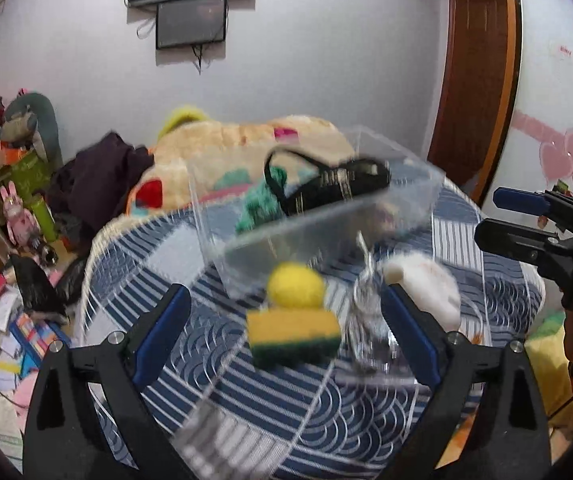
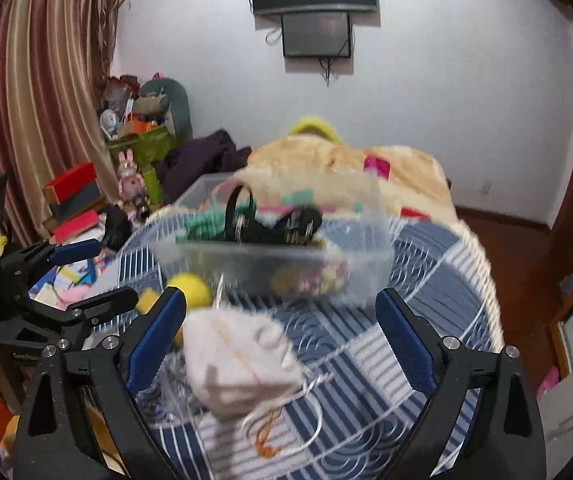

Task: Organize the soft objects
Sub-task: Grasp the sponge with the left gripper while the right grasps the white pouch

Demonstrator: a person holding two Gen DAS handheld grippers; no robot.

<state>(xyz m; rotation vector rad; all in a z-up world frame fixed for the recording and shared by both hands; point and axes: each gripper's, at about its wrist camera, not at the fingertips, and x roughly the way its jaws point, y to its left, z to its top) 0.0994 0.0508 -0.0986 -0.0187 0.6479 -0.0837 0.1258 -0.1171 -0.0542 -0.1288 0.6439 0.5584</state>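
A clear plastic bin (image 1: 326, 236) stands on the blue patterned cloth; it holds a black strap (image 1: 338, 184) and a green knit piece (image 1: 262, 204). In front of it lie a yellow ball (image 1: 296, 285), a yellow-green sponge (image 1: 292, 336) and a white fluffy pouch (image 1: 426, 288). My left gripper (image 1: 286, 332) is open, its fingers either side of the sponge. My right gripper (image 2: 282, 332) is open, just above the white pouch (image 2: 242, 360). The bin (image 2: 278, 264) and ball (image 2: 190, 290) also show in the right wrist view. Both views are blurred.
A crumpled clear wrapper (image 1: 366, 320) lies right of the sponge. A beige plush blanket (image 1: 246, 148) and dark clothes (image 1: 98, 176) lie behind the bin. Clutter of boxes and papers (image 1: 2, 320) covers the floor at left. A wooden door (image 1: 482, 60) is at right.
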